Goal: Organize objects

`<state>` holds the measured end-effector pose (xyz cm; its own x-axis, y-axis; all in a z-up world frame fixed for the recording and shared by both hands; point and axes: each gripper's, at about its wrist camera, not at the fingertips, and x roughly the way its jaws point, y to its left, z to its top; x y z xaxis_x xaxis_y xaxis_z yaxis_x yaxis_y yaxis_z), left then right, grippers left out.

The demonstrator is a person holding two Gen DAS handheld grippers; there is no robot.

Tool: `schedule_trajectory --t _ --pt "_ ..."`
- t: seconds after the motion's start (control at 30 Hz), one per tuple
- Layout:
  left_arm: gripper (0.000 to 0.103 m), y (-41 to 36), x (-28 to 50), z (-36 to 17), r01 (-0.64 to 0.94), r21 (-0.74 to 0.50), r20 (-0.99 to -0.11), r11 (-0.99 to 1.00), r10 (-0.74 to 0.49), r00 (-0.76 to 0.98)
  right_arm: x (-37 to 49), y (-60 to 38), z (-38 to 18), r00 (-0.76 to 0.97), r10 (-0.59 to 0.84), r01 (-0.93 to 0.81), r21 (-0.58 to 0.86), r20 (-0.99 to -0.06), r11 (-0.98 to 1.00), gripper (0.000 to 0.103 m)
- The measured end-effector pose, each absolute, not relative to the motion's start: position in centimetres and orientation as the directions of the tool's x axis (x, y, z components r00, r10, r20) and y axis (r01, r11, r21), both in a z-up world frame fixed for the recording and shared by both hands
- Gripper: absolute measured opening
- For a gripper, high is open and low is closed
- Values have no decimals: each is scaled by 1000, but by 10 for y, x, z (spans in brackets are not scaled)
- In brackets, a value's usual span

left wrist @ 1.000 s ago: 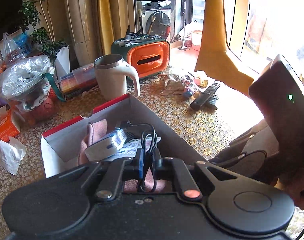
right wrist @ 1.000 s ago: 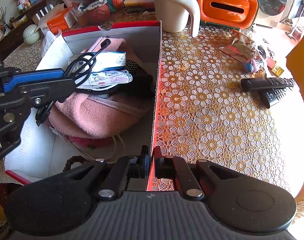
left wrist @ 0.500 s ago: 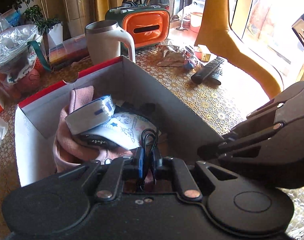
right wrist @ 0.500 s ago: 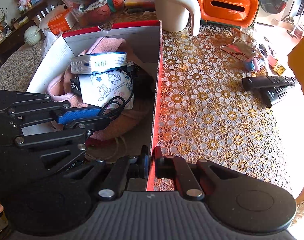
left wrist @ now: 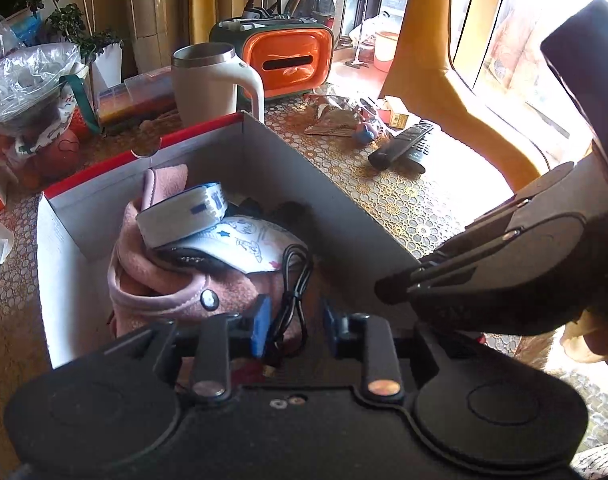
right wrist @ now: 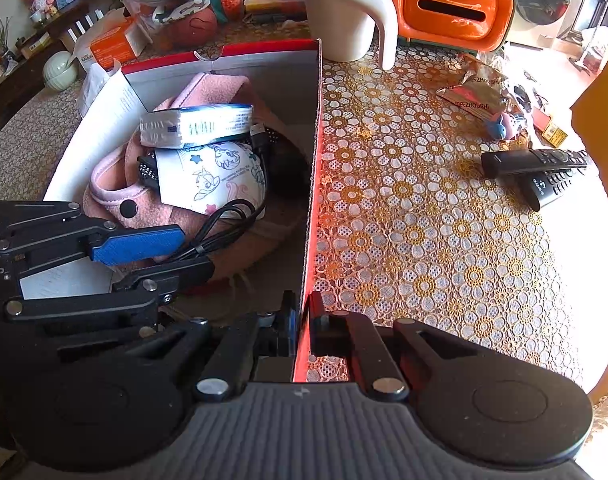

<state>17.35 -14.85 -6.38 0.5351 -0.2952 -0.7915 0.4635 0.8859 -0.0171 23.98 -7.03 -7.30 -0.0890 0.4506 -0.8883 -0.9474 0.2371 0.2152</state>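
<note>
A red-rimmed cardboard box [left wrist: 287,160] [right wrist: 312,184] holds a pink cloth [left wrist: 163,280] [right wrist: 115,184], a white tissue pack [left wrist: 183,216] [right wrist: 195,126], a printed white pouch [right wrist: 211,176] and a coiled black cable [left wrist: 293,292] [right wrist: 219,228]. My left gripper [left wrist: 293,330] [right wrist: 175,252] is open inside the box, and the cable lies loose on the pink cloth between its jaws. My right gripper [right wrist: 301,326] [left wrist: 392,288] is shut on the box's right wall near its front corner.
On the flower-pattern tablecloth [right wrist: 424,220] lie two black remotes [right wrist: 536,168] [left wrist: 404,146], a snack wrapper [right wrist: 472,88] and a small blue toy [right wrist: 504,126]. A white mug [right wrist: 344,8], an orange tissue holder [right wrist: 452,8] and a plastic bag [left wrist: 27,84] stand behind the box.
My left gripper lowered the cable into the box and opened, letting it go onto the pink cloth. My right gripper stayed clamped on the box wall.
</note>
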Motion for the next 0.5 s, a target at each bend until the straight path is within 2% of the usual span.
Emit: schedule_trajectory --t 0.17,0.23,0.37,0.5 --pt "46 -137 158 -51 447 -15 -770 894 -296 566 240 -70 -73 -87 450 -946 216 -889 243 5" --pt "47 -132 154 -45 435 -19 -760 900 -296 579 239 -70 -73 -85 449 -946 214 -889 245 5" --pt "56 -120 146 -33 398 -10 -737 917 -276 617 239 -69 -73 -85 450 -945 215 -889 247 5" --pt "61 -109 138 -21 365 -11 -718 931 -261 645 239 -70 -72 -83 451 -945 214 -888 248 5"
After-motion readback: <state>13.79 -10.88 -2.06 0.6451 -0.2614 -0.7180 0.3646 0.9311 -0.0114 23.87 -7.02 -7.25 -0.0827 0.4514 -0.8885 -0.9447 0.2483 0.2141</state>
